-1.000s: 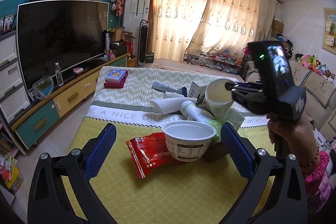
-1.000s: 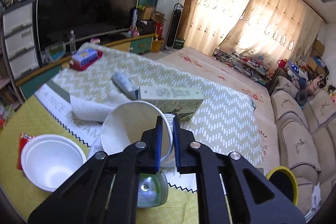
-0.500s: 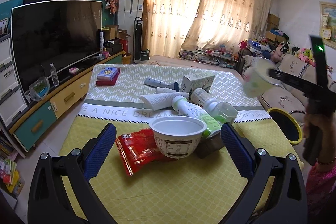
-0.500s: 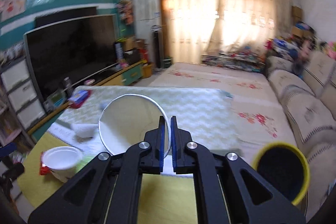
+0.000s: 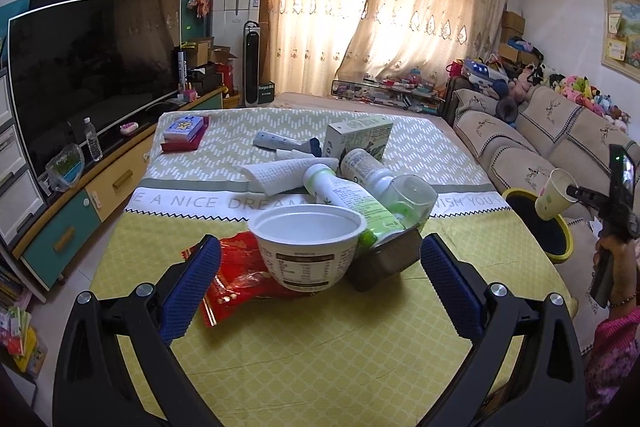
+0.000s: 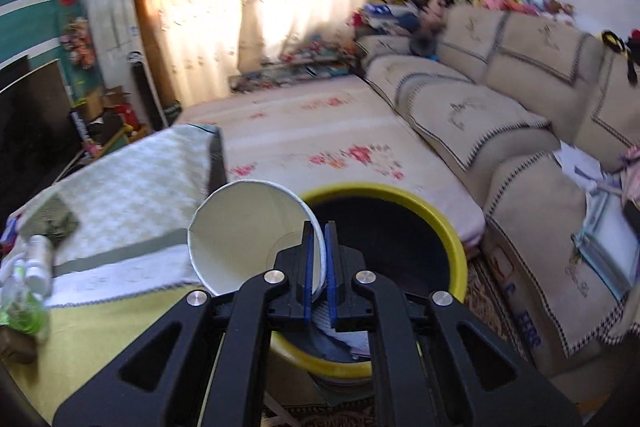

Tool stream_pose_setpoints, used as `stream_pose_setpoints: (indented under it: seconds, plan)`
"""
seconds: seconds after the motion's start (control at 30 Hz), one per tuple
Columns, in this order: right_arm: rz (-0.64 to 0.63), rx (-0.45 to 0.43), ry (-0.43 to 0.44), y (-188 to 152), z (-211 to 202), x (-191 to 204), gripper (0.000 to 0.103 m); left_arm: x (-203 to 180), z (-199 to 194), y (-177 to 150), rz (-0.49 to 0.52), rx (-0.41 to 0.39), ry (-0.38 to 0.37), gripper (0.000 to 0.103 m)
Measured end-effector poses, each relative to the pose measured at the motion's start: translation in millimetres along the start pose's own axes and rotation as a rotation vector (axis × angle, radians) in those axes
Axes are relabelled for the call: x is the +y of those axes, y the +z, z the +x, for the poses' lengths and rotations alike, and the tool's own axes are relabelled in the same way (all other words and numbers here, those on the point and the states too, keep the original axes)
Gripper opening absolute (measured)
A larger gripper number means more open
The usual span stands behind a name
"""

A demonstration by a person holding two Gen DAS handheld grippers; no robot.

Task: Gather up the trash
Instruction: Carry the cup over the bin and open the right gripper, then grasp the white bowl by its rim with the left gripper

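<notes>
- Right wrist view: the right gripper [image 6: 316,267] has swung away from the table's clutter and now hangs over the yellow-rimmed bin [image 6: 448,227] beside the sofa [image 6: 500,115]; a second ago it was still above the table [image 5: 320,339].
- For the task, that puts the paper cup [image 6: 248,227] nearly at its drop; judging by the bin's dark mouth just behind it, a release should land it inside.
- The claw is pinched together on the cup's rim wall, one pad inside and one outside, the cup tilted with its mouth toward the camera.
- The frame is motion-blurred, so whether the cup sits fully over the opening is hard to say.
- Left wrist view: the left gripper [image 5: 320,287] has crept closer to the white bowl [image 5: 308,247], jaws spread wide and empty, touching nothing.
- The bowl, red wrapper [image 5: 240,275] and bottles [image 5: 352,195] are left to collect.
</notes>
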State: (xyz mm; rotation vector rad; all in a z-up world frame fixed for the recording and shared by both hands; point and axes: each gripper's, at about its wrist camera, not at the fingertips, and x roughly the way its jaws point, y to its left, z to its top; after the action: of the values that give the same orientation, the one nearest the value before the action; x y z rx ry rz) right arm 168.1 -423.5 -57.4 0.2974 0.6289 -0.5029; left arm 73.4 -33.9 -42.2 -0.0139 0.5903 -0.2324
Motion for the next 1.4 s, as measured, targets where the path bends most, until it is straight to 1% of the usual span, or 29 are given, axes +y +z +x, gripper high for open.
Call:
stream_pose_setpoints:
  seconds: [0.07, 0.1, 0.13, 0.2, 0.37, 0.43, 0.57, 0.73, 0.83, 0.9, 0.97, 1.03, 1.1, 1.13, 1.17, 1.27, 1.33, 1.4]
  plan:
    - [0.012, 0.014, -0.020, -2, 12, -6, 0.007, -2, 3, 1, 0.005, 0.007, -0.002, 0.098]
    - [0.018, 0.018, -0.028, -3, 18, -9, 0.012, -3, 4, 0, 0.006, 0.010, -0.002, 0.098]
    - [0.025, 0.018, -0.032, -7, 21, -12, 0.024, -4, 5, 0, 0.009, 0.013, -0.003, 0.098]
    - [0.029, 0.020, -0.048, -7, 28, -12, 0.034, -5, 7, 0, 0.013, 0.019, -0.003, 0.098]
    - [0.028, 0.011, -0.030, -10, 24, -8, 0.035, -7, 12, -2, 0.021, 0.030, -0.012, 0.098]
    - [0.022, 0.000, -0.015, -10, 17, -6, 0.039, -9, 13, -3, 0.025, 0.034, -0.017, 0.098]
    - [0.005, -0.010, 0.016, -11, 8, 1, 0.040, -10, 14, -5, 0.037, 0.037, -0.018, 0.098]
    - [-0.014, -0.001, 0.041, -13, 5, 10, 0.041, -7, 16, -5, 0.038, 0.036, -0.006, 0.098]
    - [-0.025, 0.012, 0.052, -16, 8, 16, 0.041, -8, 16, -2, 0.069, 0.023, -0.007, 0.098]
    - [-0.030, 0.019, 0.060, -18, 9, 18, 0.041, -7, 18, 3, 0.097, 0.016, -0.009, 0.090]
    - [-0.035, 0.022, 0.066, -19, 9, 21, 0.041, -6, 21, 8, 0.110, 0.015, -0.042, 0.089]
    - [-0.035, 0.022, 0.071, -19, 10, 21, 0.041, -4, 26, 12, 0.118, 0.018, -0.077, 0.084]
    - [-0.035, 0.024, 0.073, -20, 10, 22, 0.041, -4, 33, 15, 0.144, 0.022, -0.085, 0.069]
    - [-0.035, 0.025, 0.074, -20, 10, 21, 0.041, -4, 36, 17, 0.159, 0.026, -0.093, 0.065]
    - [-0.036, 0.026, 0.074, -19, 11, 21, 0.041, -3, 38, 18, 0.167, 0.033, -0.098, 0.058]
    - [-0.036, 0.030, 0.072, -19, 12, 20, 0.041, -4, 41, 20, 0.209, 0.039, -0.130, 0.056]
    - [-0.036, 0.033, 0.071, -19, 13, 19, 0.041, -6, 43, 22, 0.266, 0.056, -0.158, 0.056]
    - [-0.039, 0.039, 0.071, -20, 15, 19, 0.041, -10, 47, 23, 0.348, 0.085, -0.161, 0.056]
